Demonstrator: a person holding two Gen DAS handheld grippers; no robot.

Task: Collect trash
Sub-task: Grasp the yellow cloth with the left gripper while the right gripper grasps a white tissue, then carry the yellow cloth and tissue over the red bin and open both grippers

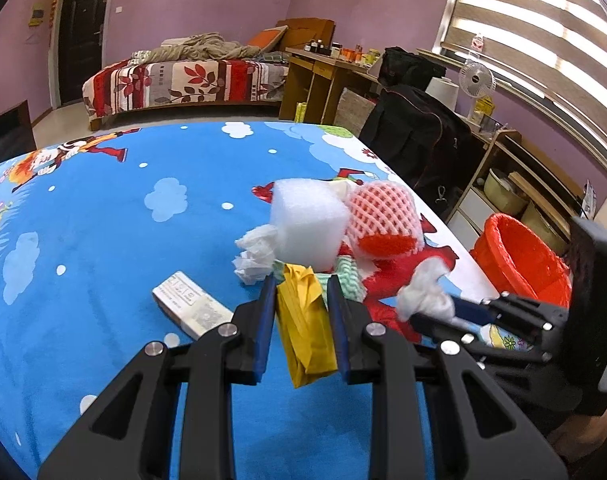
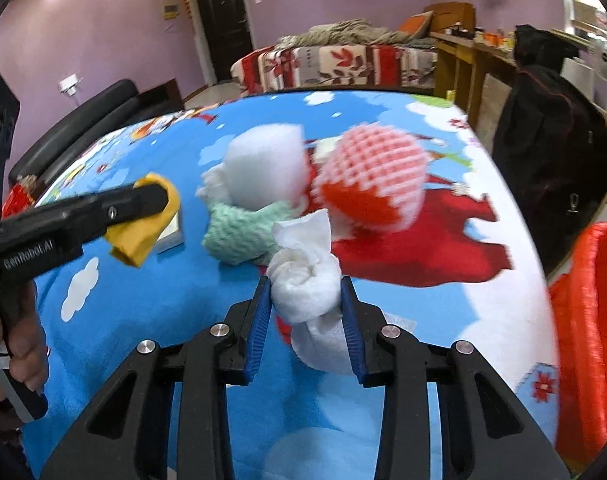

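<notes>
left wrist view: my left gripper (image 1: 300,292) is clamped on a yellow wrapper (image 1: 306,328), lifted between the fingers off the blue blanket (image 1: 103,240). right wrist view: my right gripper (image 2: 306,292) is pinched on a white tissue wad (image 2: 309,280), which bulges up past the fingertips. so two pieces are in hand, neither dropped yet. the orange bin (image 2: 591,320) sits off to the right of my right fingers, beyond the blanket's edge; i can't see whether anything is inside it.

still to collect, just ahead of my fingertips: a white foam block (image 1: 309,224), a pink fruit net (image 1: 383,216), a green net (image 2: 239,232), a second crumpled tissue (image 1: 255,252), and a small box (image 1: 191,308) just left of my left fingers. i'd judge the job under halfway, with most of the pile left.
</notes>
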